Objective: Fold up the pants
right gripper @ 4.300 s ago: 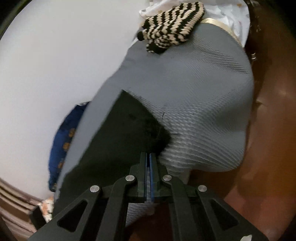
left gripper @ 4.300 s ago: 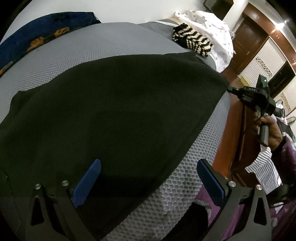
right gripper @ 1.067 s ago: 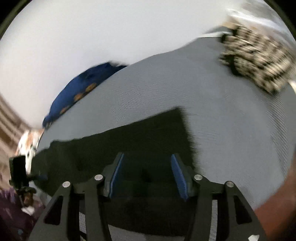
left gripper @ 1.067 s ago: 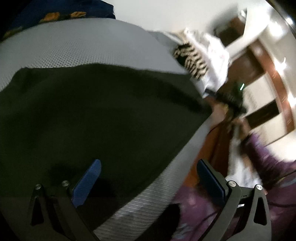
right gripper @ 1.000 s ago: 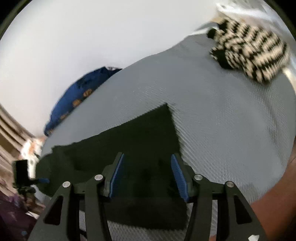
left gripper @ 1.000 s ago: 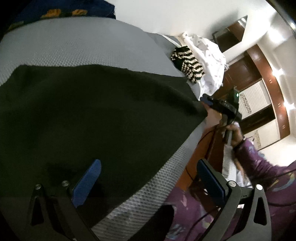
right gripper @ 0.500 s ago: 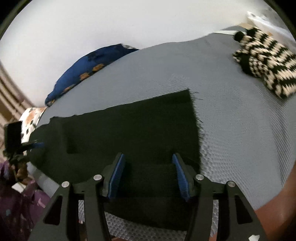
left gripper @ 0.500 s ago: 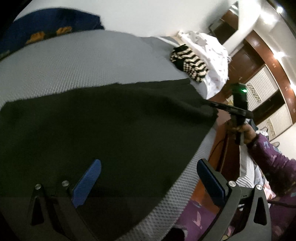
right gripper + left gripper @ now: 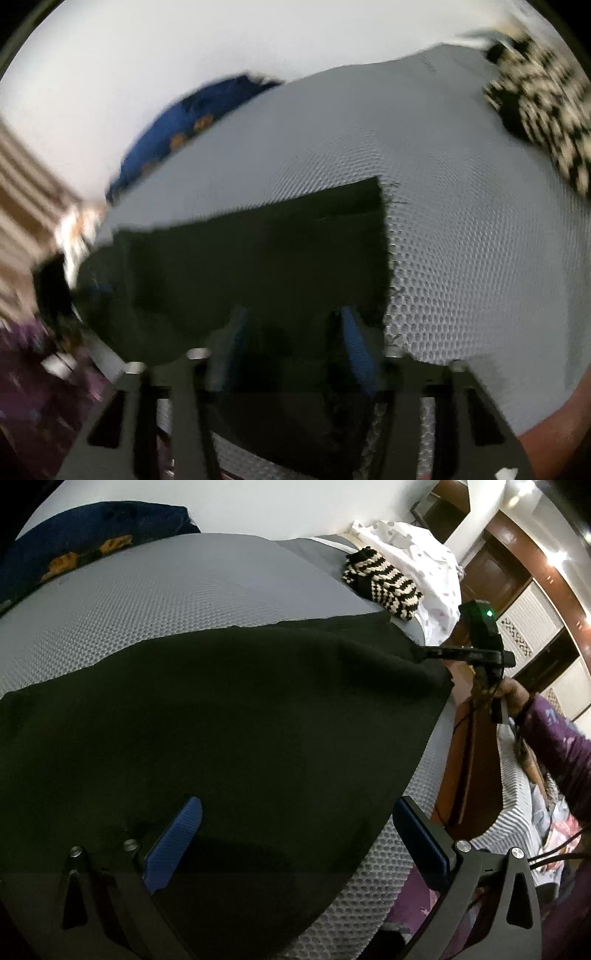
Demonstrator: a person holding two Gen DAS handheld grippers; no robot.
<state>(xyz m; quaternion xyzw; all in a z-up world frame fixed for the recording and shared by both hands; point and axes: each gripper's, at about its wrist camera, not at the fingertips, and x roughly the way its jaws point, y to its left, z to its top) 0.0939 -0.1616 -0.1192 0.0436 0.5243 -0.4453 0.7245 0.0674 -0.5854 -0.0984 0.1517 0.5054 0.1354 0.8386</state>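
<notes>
Black pants (image 9: 229, 716) flat on bed (image 9: 177, 590), long axis spanning both grippers. Right gripper (image 9: 291, 343) at hem end, jaws just narrowing, cloth between, not pinched. Left gripper (image 9: 295, 842) jaws spread wide, empty, over near edge.

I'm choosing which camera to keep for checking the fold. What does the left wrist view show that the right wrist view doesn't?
Only the left wrist view shows the right tongs from outside, tips at the far corner of the pants, plus the hand, purple sleeve, wooden doors and white cloth.

Only the right wrist view shows the pants' frayed side edge close up, though blurred.

Both show the black pants spread on the grey mattress, the striped knit and the blue cushion.
</notes>
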